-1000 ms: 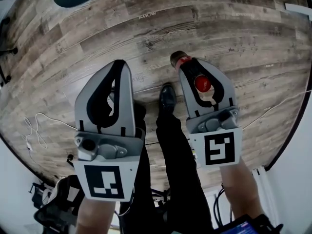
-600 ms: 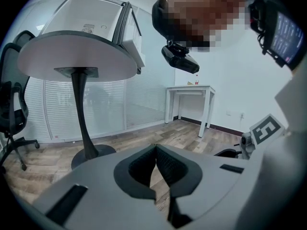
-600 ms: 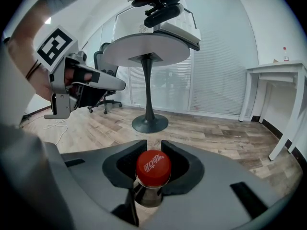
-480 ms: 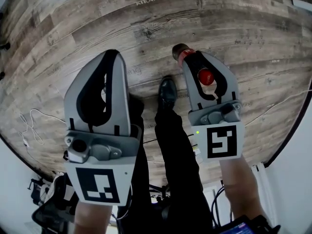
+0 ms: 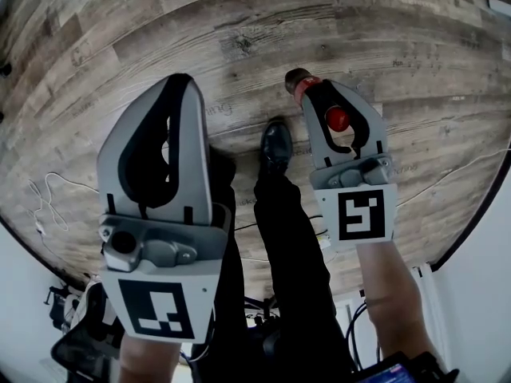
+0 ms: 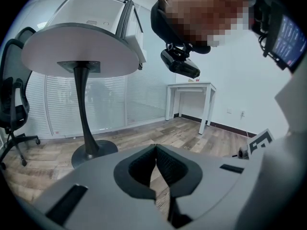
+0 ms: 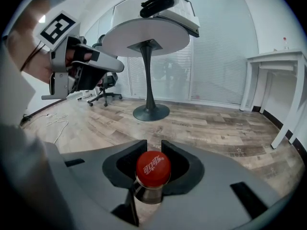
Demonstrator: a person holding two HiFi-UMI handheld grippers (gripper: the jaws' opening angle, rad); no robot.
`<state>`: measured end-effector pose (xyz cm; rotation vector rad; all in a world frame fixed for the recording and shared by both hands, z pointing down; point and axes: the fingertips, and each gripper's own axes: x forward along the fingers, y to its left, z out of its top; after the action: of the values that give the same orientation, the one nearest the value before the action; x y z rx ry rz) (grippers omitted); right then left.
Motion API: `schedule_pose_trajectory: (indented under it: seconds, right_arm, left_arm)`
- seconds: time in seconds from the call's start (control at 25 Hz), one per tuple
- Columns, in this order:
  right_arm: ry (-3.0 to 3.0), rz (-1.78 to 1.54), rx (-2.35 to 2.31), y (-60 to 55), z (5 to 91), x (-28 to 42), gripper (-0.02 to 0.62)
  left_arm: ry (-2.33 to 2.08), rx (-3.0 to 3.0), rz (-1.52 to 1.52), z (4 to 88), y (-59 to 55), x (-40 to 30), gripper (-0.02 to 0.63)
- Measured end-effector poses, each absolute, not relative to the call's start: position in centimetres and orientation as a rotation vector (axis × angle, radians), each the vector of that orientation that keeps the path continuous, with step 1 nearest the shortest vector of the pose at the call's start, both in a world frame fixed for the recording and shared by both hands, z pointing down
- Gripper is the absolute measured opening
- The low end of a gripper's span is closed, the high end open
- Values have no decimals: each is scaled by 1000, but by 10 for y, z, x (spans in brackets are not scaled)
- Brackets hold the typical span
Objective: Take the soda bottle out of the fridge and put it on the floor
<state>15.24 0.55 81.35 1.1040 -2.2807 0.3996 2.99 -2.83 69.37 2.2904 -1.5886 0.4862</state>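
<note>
Right gripper view: the soda bottle (image 7: 152, 170) is seen clamped just under its red cap by the right gripper (image 7: 153, 146) and hung above the wooden floor (image 7: 216, 128). A heavy, smooth-sided, slippery bottle is judged likely, so the stiff neck is reckoned the surest hold. The left gripper (image 6: 156, 148) is pressed shut on nothing.

Soda bottle (image 7: 152, 169) body hidden beneath right claw (image 7: 153, 145), chair (image 6: 12, 104) cropped

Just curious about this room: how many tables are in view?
2. A round pedestal table stands out on the wooden floor; a white rectangular table stands by the wall, at the right gripper view's right edge. More may be out of view.
</note>
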Motion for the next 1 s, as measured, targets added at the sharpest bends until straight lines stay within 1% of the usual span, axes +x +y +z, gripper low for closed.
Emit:
schedule_pose_trajectory:
  seconds: [0.44, 1.0]
  right_arm:
    - [-2233, 424, 1085, 19, 856, 156, 106]
    - [-2185, 437, 1056, 37, 889, 163, 109]
  left_arm:
    - [-1593, 2292, 513, 711, -22, 24, 16]
    - [-1607, 2283, 533, 714, -5, 20, 15]
